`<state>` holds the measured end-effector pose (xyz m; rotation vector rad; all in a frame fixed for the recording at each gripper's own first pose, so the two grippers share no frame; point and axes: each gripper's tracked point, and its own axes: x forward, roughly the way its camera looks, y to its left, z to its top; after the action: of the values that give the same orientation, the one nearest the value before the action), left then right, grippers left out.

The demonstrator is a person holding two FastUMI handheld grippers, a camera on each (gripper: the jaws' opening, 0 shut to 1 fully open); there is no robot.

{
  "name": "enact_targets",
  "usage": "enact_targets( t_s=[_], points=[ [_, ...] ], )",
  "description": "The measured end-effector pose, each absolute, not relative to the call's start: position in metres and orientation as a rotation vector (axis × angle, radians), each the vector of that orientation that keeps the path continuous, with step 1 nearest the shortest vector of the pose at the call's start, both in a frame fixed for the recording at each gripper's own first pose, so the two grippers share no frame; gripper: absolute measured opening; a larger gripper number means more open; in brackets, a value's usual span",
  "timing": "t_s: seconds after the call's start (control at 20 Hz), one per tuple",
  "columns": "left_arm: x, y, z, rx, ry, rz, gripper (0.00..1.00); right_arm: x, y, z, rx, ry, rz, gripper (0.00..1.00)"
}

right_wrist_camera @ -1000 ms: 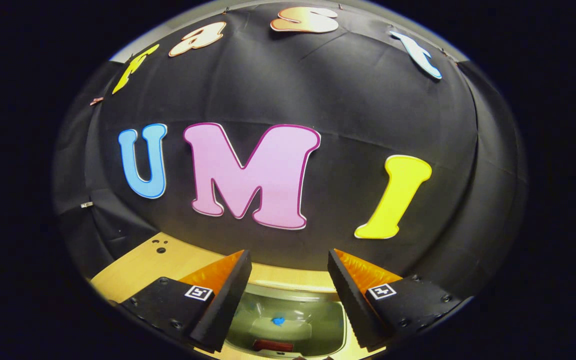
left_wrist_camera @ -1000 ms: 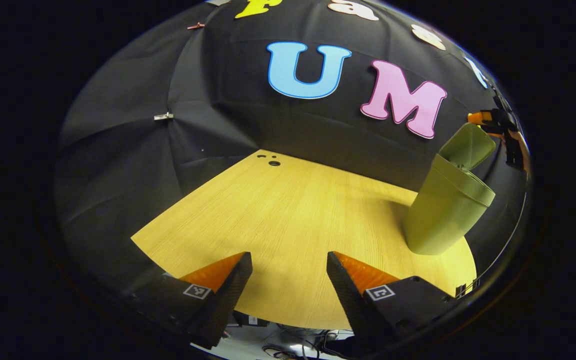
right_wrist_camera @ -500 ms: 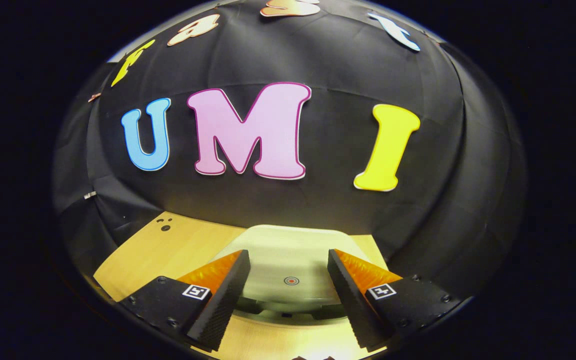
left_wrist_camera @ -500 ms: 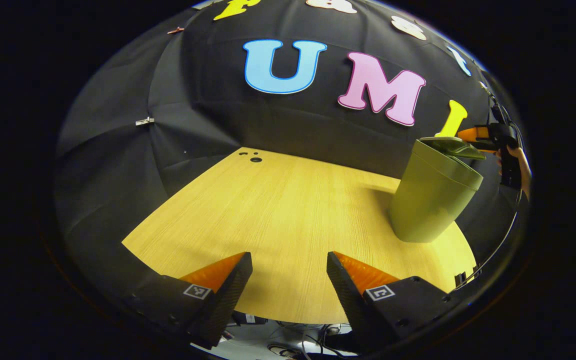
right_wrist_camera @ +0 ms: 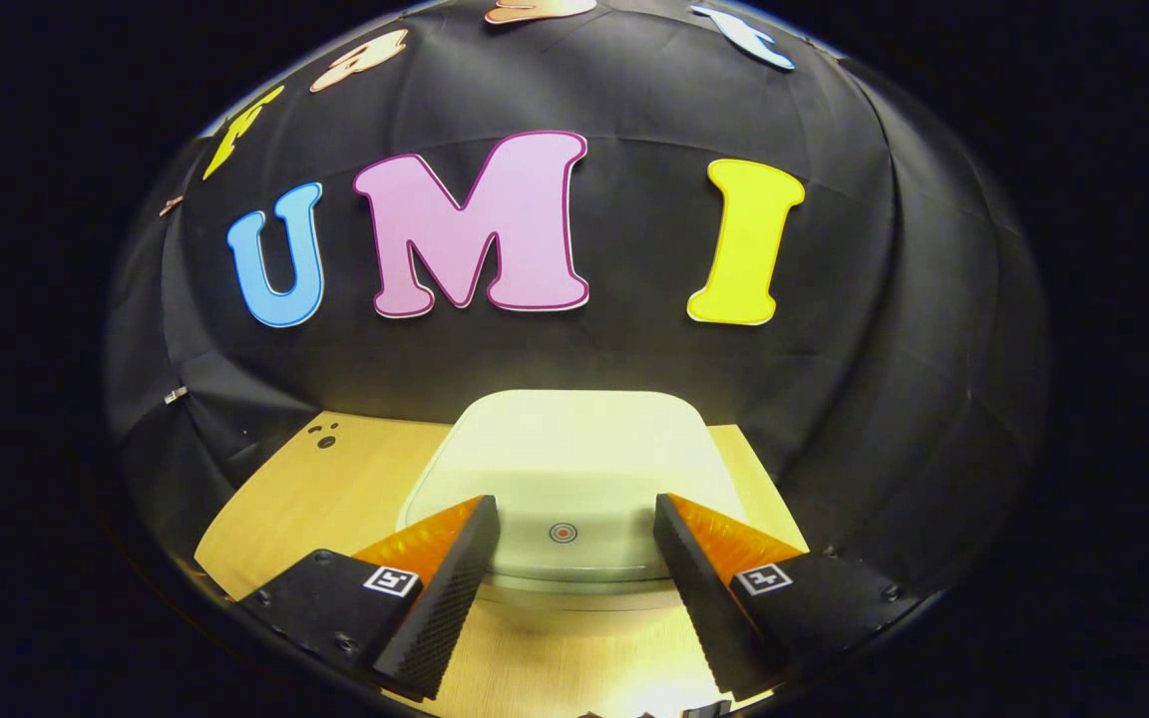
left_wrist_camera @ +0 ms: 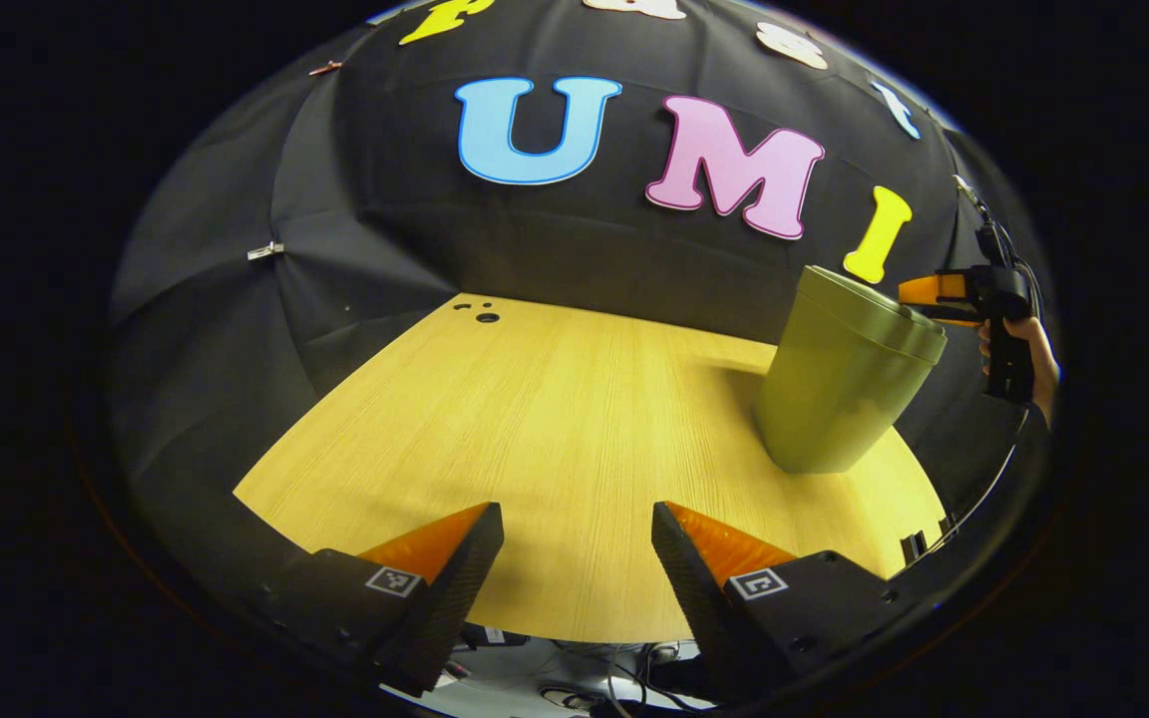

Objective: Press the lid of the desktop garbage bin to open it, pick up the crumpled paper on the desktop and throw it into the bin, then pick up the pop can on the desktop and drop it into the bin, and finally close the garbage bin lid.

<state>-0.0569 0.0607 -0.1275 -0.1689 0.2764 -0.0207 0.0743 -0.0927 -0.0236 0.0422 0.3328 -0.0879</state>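
Left gripper view puts my left gripper (left_wrist_camera: 577,558) nearest, low over the front edge of the pale wooden tabletop (left_wrist_camera: 555,429), its two fingers (left_wrist_camera: 455,578) spread well apart with nothing between them. Beyond them the wood grain runs back to a few small dark holes (left_wrist_camera: 480,314) near the far left corner. Farther off to the right stands the olive-green plastic desktop garbage bin (left_wrist_camera: 839,384), upright on the tabletop with its lid down flat on the rim. Just past the bin's top, at the right edge, I see my right gripper (left_wrist_camera: 939,294) held by a hand (left_wrist_camera: 1033,349), reaching in level with the lid; I cannot tell from here whether it touches. In the right gripper view the right gripper (right_wrist_camera: 574,558) sits closest, its fingers (right_wrist_camera: 709,588) parted and holding nothing, straddling the front edge of the bin's pale green rounded-square lid (right_wrist_camera: 574,459), which lies closed. A small red ring mark (right_wrist_camera: 562,533) sits on the lid near its front edge, between the two fingers. Behind the lid a strip of tabletop (right_wrist_camera: 335,479) meets the black cloth wall (right_wrist_camera: 884,399).
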Motion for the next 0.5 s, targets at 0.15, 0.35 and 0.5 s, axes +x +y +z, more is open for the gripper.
enact_targets(
  t_s=[0.15,0.35,0.5],
  points=[
    [-0.0571,0.0596,-0.1307,-0.168,0.282,-0.029,0.96,0.0757,-0.0884,-0.0247,0.036,0.336,-0.091,0.99],
    [-0.0584,0.0617,-0.1297,-0.192,0.288,-0.034,0.96,0.0755,-0.0871,-0.0302,0.072,0.369,-0.097,1.0],
    [-0.0563,0.0644,-0.1237,-0.177,0.279,-0.04,0.96,0.0729,-0.0873,-0.0337,0.046,0.355,-0.105,1.0]
  ],
)
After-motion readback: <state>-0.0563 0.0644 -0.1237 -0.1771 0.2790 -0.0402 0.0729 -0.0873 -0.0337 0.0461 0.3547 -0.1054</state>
